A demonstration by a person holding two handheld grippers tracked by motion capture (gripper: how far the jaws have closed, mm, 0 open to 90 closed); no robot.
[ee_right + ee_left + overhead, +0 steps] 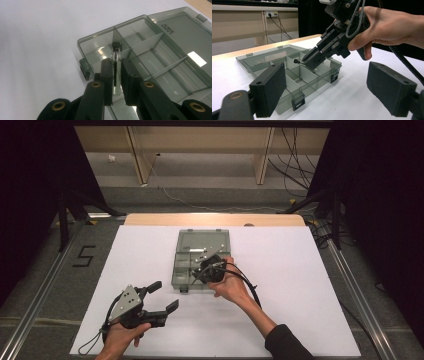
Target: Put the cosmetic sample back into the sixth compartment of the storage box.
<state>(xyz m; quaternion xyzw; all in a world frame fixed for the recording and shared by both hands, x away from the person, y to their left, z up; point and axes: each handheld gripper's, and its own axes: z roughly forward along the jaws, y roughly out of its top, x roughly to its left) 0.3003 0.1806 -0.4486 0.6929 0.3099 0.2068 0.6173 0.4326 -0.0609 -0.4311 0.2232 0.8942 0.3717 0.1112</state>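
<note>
A clear grey compartment box (186,271) lies open in the middle of the white table, its lid (202,240) folded back flat on the far side. My right gripper (200,270) hangs tilted down over the box's near compartments, shut on a small glass vial (116,51) with a black cap. The vial's capped end pokes out past the fingertips above a divider (140,45). From the left gripper view, the right gripper (308,60) and the vial (297,61) hover just above the box (312,82). My left gripper (165,296) rests at the front left, open, with nothing between its pads (270,90).
A white sheet (300,285) covers the table, with a wooden strip (150,219) showing at the far edge. Two latches (298,102) stick out of the box's near wall. The right gripper's cable (252,287) loops over the person's wrist. Dark stands and cables line the floor around the table.
</note>
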